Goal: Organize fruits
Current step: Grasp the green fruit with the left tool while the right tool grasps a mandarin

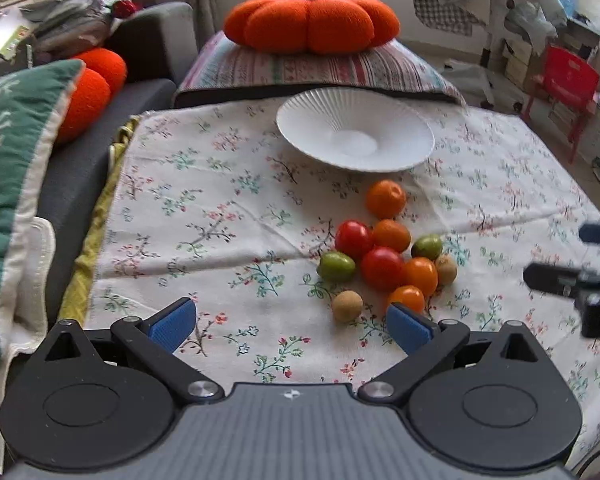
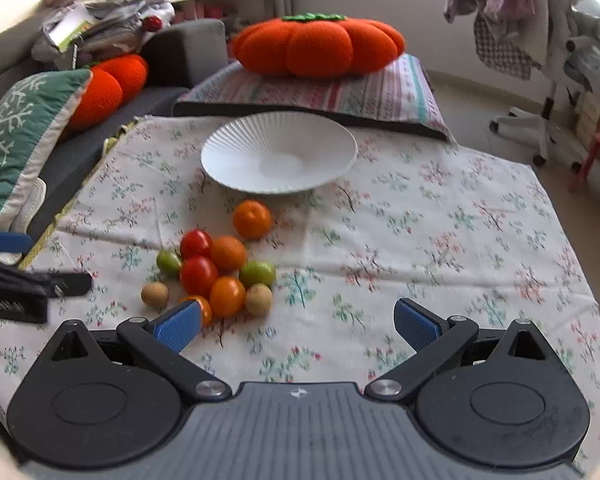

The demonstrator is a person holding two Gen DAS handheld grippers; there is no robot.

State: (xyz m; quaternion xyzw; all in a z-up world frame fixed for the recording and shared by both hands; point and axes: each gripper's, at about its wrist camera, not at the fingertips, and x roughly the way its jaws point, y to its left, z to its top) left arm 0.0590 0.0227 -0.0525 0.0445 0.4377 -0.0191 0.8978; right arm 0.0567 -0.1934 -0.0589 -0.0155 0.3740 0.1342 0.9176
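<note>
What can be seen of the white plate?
The white plate is round, shallow and wide, with fine ribs fanning from a smooth flat centre to the rim. It looks like glazed ceramic. It holds nothing and sits upright on the flowered cloth, just before a striped cushion. The nearest orange fruit lies close by, apparently apart.

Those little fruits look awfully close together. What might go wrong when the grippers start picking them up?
The round fruits touch one another in a tight cluster, so an open left gripper closing on one would likely nudge its neighbours and send them rolling over the creased floral cloth. The red tomatoes may be soft and could bruise if squeezed hard. The empty ribbed white plate is shallow, so a fruit dropped in may roll out.
</note>
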